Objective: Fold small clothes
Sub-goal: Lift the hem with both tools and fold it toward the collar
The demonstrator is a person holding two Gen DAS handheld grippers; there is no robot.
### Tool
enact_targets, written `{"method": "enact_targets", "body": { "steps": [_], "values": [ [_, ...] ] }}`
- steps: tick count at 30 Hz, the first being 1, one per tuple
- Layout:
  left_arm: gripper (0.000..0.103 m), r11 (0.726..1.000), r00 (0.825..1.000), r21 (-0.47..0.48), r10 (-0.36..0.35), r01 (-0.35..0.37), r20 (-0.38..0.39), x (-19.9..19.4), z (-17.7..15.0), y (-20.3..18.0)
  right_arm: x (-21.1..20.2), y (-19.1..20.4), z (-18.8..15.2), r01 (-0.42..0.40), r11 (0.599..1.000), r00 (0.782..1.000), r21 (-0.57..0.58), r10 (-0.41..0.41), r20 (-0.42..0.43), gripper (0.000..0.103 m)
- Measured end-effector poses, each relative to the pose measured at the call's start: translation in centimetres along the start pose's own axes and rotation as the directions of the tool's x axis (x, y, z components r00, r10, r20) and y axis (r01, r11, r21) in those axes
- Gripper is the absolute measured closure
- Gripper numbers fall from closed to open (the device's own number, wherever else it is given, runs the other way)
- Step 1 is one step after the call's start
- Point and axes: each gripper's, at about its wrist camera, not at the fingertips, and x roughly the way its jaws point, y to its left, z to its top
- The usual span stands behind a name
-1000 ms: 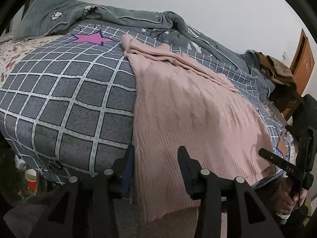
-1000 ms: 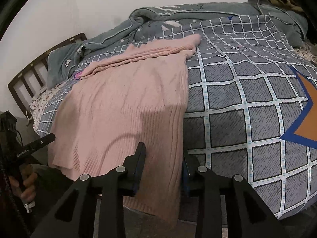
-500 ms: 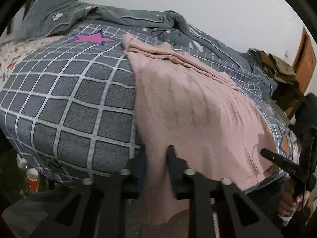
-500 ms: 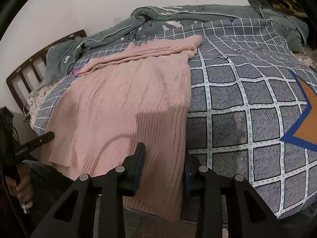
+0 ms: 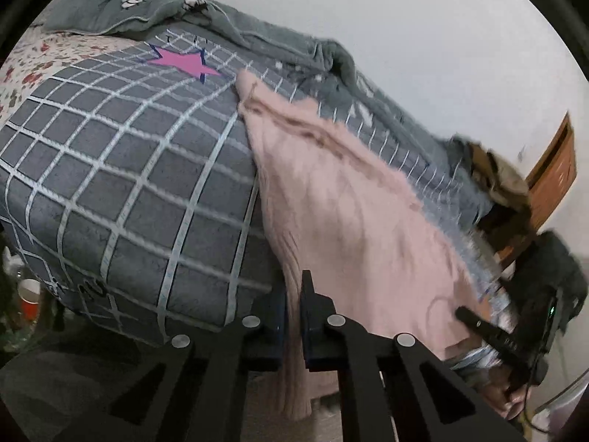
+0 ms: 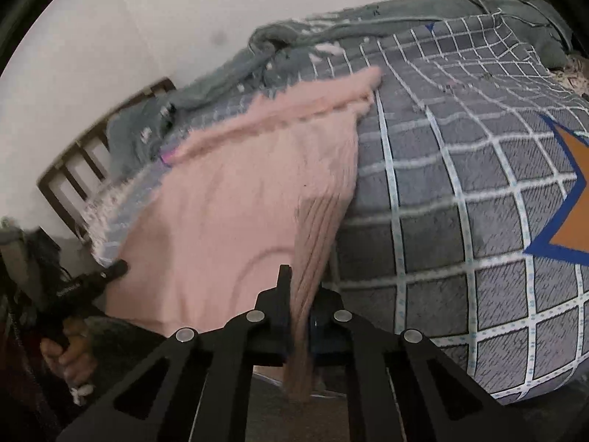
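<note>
A pink knitted sweater (image 5: 342, 199) lies spread on the grey checked bedcover, its hem hanging over the bed's near edge; it also shows in the right wrist view (image 6: 235, 206). My left gripper (image 5: 293, 305) is shut on the sweater's left hem corner, fabric pinched between the jaws. My right gripper (image 6: 300, 305) is shut on the right hem corner, ribbed fabric drawn up between the jaws. Each gripper shows in the other's view: the right one (image 5: 489, 331) at the lower right, the left one (image 6: 88, 283) at the lower left.
The grey checked bedcover (image 5: 121, 184) has a pink star (image 5: 184, 60) and an orange star (image 6: 574, 199). A grey quilt (image 5: 257, 37) is bunched along the wall. A wooden headboard (image 6: 77, 169) stands at one end. A red cup (image 5: 29, 296) stands on the floor.
Both grippers have closed on the sweater's hem corners; a second ago both were open just in front of the hem. The hem is now gathered and lifted, and both views have tilted.
</note>
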Motion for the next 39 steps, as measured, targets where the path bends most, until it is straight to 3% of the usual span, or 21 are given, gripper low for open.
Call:
{"method": "enact_targets", "body": {
  "steps": [7, 12, 16, 21, 29, 35, 37, 39],
  "values": [
    [0.096, 1.0, 0.996, -0.002, -0.031, 0.031, 0.088, -1.7, 4.9, -2.4, -2.5, 1.8, 4.3, -0.092, 0.995, 0.991, 0.026, 0.089, 0.098, 0.096],
    [0.096, 0.999, 0.987, 0.0, -0.043, 0.044, 0.153, -2.0, 9.7, -4.2, -3.5, 2.2, 9.2, -0.198, 0.976, 0.965, 0.091, 0.178, 0.192, 0.096],
    [0.096, 1.0, 0.981, -0.004, -0.028, 0.03, 0.19, -0.4, 14.0, -5.5, -2.6, 2.3, 13.7, -0.266, 0.955, 0.943, 0.13, 0.23, 0.239, 0.096],
    [0.096, 0.999, 0.975, -0.026, 0.028, -0.023, 0.221, 3.6, 18.4, -6.0, 0.1, 1.9, 19.3, -0.275, 0.949, 0.934, 0.155, 0.225, 0.276, 0.096],
    [0.096, 0.997, 0.98, -0.064, 0.056, -0.045, 0.189, 10.8, 22.8, -4.5, 8.0, -0.4, 24.9, -0.233, 0.954, 0.956, 0.189, 0.189, 0.227, 0.097],
    [0.096, 0.994, 0.992, -0.089, 0.07, -0.061, 0.107, 16.7, 25.3, -2.9, 14.6, -1.9, 27.5, -0.148, 0.973, 0.981, 0.175, 0.122, 0.152, 0.097],
    [0.095, 0.993, 0.996, -0.114, 0.041, -0.032, 0.08, 18.2, 26.0, -2.3, 16.2, -2.6, 28.4, -0.129, 0.975, 0.985, 0.179, 0.106, 0.133, 0.091],
    [0.082, 0.991, 0.999, -0.133, 0.006, 0.002, 0.054, 19.1, 26.5, -1.8, 17.5, -3.2, 29.2, -0.117, 0.977, 0.988, 0.176, 0.098, 0.116, 0.082]
  ]
}}
